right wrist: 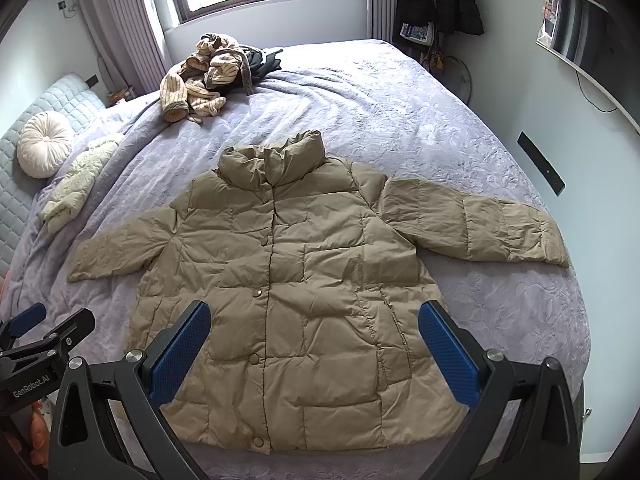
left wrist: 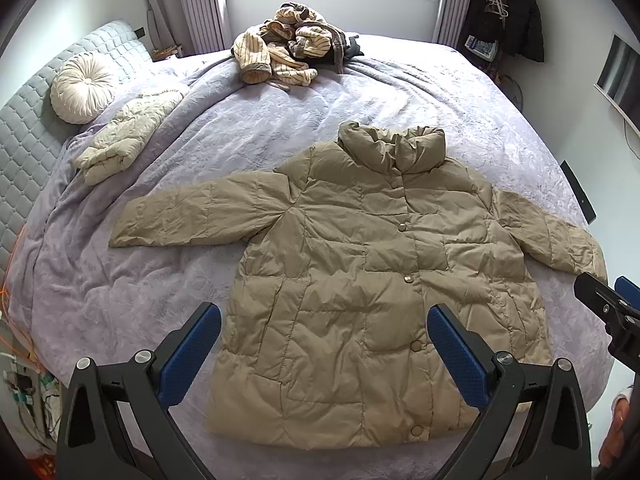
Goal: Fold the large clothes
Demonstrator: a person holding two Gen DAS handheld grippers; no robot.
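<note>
A tan quilted puffer jacket lies flat and face up on the lilac bedspread, buttoned, collar toward the window, both sleeves spread out sideways. My left gripper hovers open above the jacket's hem on its left half, blue pads wide apart, holding nothing. My right gripper hovers open over the hem on the right half, also empty. Each gripper shows at the edge of the other's view: the right gripper and the left gripper.
A heap of striped cream and dark clothes sits at the far side of the bed. A folded cream jacket and a round cushion lie near the headboard at left. A dark coat hangs in the far right corner.
</note>
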